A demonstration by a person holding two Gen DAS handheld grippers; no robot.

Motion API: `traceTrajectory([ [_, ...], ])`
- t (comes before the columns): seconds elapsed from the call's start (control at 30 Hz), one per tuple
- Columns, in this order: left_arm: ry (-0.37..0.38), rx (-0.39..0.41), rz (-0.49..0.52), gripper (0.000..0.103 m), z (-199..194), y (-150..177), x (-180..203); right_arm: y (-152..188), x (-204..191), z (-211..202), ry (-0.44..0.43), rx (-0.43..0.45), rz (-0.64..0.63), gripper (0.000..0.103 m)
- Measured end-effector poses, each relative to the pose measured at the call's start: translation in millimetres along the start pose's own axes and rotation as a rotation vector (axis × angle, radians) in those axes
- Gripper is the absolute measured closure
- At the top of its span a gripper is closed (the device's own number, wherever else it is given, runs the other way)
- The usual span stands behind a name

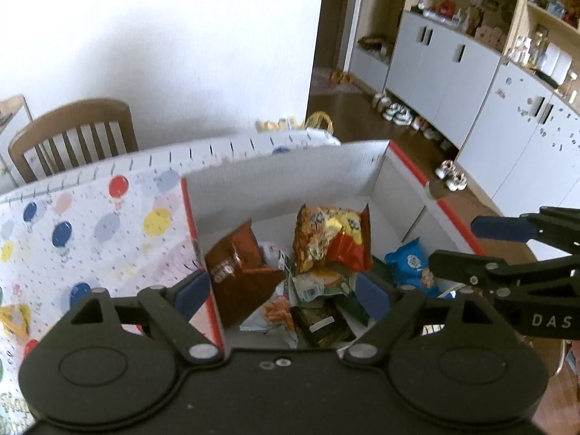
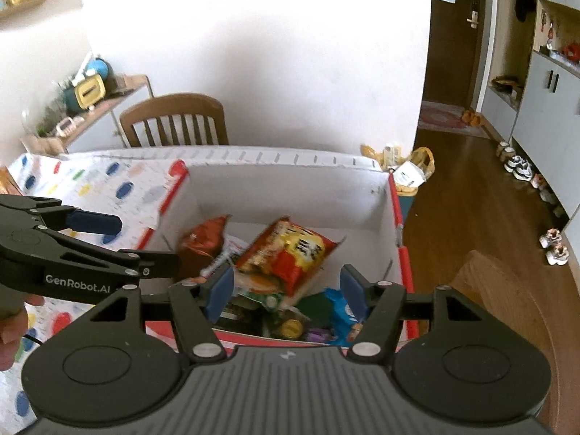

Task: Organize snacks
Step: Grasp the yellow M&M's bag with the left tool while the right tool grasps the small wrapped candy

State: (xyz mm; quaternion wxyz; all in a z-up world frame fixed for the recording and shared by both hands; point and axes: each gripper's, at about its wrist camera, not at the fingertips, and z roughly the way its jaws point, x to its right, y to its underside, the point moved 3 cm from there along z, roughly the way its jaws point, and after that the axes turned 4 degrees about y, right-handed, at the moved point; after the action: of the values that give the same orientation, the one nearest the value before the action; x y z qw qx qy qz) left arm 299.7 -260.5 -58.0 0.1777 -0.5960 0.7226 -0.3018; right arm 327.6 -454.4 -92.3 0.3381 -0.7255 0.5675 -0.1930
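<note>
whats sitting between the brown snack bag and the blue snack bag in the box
In the left wrist view, the orange-and-red noodle packet stands between the brown foil bag and the blue snack bag, with a green-and-white packet lower down, inside the white cardboard box.

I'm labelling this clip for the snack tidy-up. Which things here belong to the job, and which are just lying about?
Job: box; orange noodle pack; brown bag; blue packet; left tool; right tool, both open.

Lying about: chair; shoes; yellow bag; cabinets; tablecloth.
</note>
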Motion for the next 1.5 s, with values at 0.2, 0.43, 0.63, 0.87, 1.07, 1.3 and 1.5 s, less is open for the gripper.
traceTrajectory([
  [0.2, 0.032, 0.047, -0.017, 0.014, -32.7, 3.5, -16.7, -1.8, -18.3, -21.1, -0.015, 0.055, 0.006, 0.032],
  [0.43, 0.029, 0.096, -0.019, 0.01, -65.0, 16.6, -44.7, 2.1, -49.2, -36.0, -0.043, 0.08, 0.036, 0.029],
  [0.63, 0.028, 0.109, -0.042, 0.007, -86.5, 31.0, -80.1, 5.2, -89.9, -44.3, -0.076, 0.094, 0.054, 0.022],
  [0.87, -0.006, 0.133, -0.073, 0.002, -113.7, 49.1, -129.4, 16.2, -148.0, -38.8, -0.121, 0.067, 0.045, 0.022],
  [1.07, -0.048, 0.151, -0.091, 0.0, -131.0, 61.8, -171.7, 28.0, -193.8, -27.5, -0.148, 0.031, 0.038, 0.021],
  [1.3, -0.098, 0.169, -0.103, 0.0, -144.2, 75.1, -217.3, 37.1, -245.9, -10.2, -0.161, -0.004, 0.014, 0.022],
  [1.5, -0.14, 0.167, -0.137, 0.0, -138.0, 85.9, -255.3, 42.6, -282.3, 6.9, -0.175, -0.04, 0.004, 0.021],
])
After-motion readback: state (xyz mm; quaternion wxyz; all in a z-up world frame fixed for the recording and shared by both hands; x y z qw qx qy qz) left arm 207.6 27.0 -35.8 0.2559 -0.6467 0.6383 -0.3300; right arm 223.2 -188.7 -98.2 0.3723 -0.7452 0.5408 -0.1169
